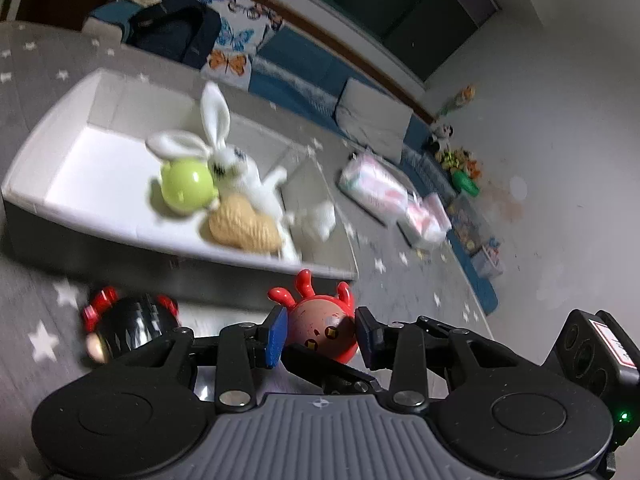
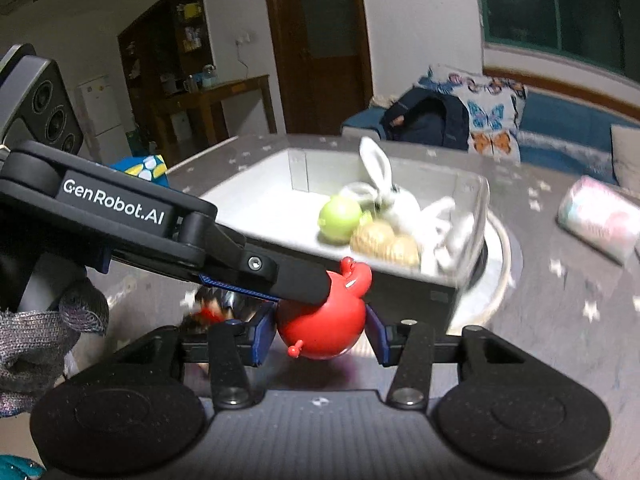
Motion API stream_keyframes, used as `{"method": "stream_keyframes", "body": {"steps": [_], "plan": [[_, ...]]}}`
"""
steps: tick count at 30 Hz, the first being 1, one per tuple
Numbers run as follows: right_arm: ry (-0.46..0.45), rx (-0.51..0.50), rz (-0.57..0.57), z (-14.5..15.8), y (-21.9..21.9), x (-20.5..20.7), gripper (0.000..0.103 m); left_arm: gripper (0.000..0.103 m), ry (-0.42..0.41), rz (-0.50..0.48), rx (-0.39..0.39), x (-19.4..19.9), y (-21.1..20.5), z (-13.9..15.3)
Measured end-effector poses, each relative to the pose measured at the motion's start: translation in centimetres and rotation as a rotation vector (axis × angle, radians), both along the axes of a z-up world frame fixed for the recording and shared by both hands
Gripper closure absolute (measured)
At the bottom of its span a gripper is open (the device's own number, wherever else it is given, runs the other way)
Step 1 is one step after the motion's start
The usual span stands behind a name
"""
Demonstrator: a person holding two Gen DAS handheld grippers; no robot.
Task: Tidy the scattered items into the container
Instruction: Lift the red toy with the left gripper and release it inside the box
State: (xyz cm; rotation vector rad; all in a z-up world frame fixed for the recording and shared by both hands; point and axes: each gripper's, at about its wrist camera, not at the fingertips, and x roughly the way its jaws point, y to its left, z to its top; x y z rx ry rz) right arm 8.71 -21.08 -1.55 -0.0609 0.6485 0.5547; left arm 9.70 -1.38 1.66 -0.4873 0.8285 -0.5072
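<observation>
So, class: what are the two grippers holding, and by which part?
Both the left gripper and right gripper clamp one red round toy by its opposite sides.

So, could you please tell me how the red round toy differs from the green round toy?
The red toy is red with knobby horns on top; the green toy is plain lime green and smooth. The red toy sits outside the white container, between the fingers of both the left gripper and right gripper; the green toy lies inside the container, beside the white plush rabbit. Both are glossy, rounded toys.
</observation>
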Motion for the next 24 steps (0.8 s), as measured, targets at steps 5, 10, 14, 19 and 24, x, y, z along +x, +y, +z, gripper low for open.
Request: {"method": "stream_keyframes", "body": {"steps": [5,10,14,19,24], "plan": [[-0.021,0.001,0.043,1.2,1.6,2.7,0.055,0.064,-0.023,0.05,-0.005,1.9,1.8,1.2],[-0.014,-0.002,0.095,1.6,3.7,6.3,0.055,0.064,-0.017,0.107,-0.002,4.7,3.9,1.6],[0.024,0.012,0.129,1.3,4.9,9.6,0.055,0.064,0.005,0.147,-0.007,7.1,5.5,1.2],[0.101,0.048,0.176,0.2,6.0,13.2,0.055,0.064,0.04,0.192,0.008,9.0,6.9,0.2],[0.18,0.052,0.21,-1.3,6.7,15.0,0.055,0.064,0.092,0.21,0.02,10.2,7.8,-1.1]]}}
